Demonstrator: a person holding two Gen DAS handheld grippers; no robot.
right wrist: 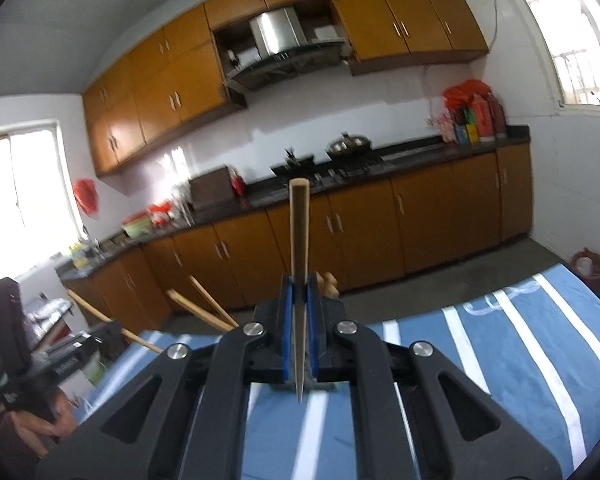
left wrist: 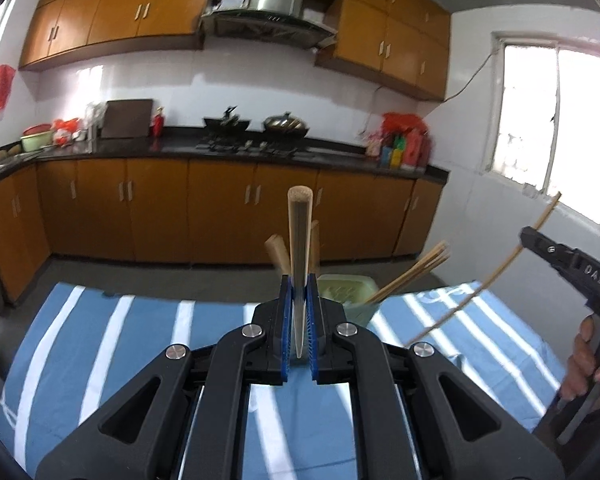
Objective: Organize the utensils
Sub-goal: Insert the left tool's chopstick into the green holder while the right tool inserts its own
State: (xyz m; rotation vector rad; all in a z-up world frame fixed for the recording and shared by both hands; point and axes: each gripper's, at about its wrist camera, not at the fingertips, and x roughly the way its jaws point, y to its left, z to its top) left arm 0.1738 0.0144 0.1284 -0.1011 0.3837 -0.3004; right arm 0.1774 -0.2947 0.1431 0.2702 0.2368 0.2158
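Note:
My left gripper (left wrist: pixel 299 292) is shut on a wooden chopstick (left wrist: pixel 299 240), held above the blue striped cloth (left wrist: pixel 140 320) with its thick end pointing away and its tip toward the camera. Just behind it stands a pale green utensil holder (left wrist: pixel 346 292) with several chopsticks (left wrist: pixel 414 276) leaning right and wooden handles (left wrist: pixel 278 254). In the right wrist view my right gripper (right wrist: pixel 299 292) is shut on another chopstick (right wrist: pixel 299 240) held the same way. Each gripper appears in the other's view: the right gripper (left wrist: pixel 530 238) at the right edge, the left gripper (right wrist: pixel 108 332) at lower left.
A hand (left wrist: pixel 588 364) holds the right gripper's handle. Bare floor (left wrist: pixel 160 276) separates the table from brown base cabinets (left wrist: pixel 220 208) under a dark counter carrying woks (left wrist: pixel 286 122). Windows (left wrist: pixel 552 120) light the side walls. A red object (right wrist: pixel 588 268) sits on the floor.

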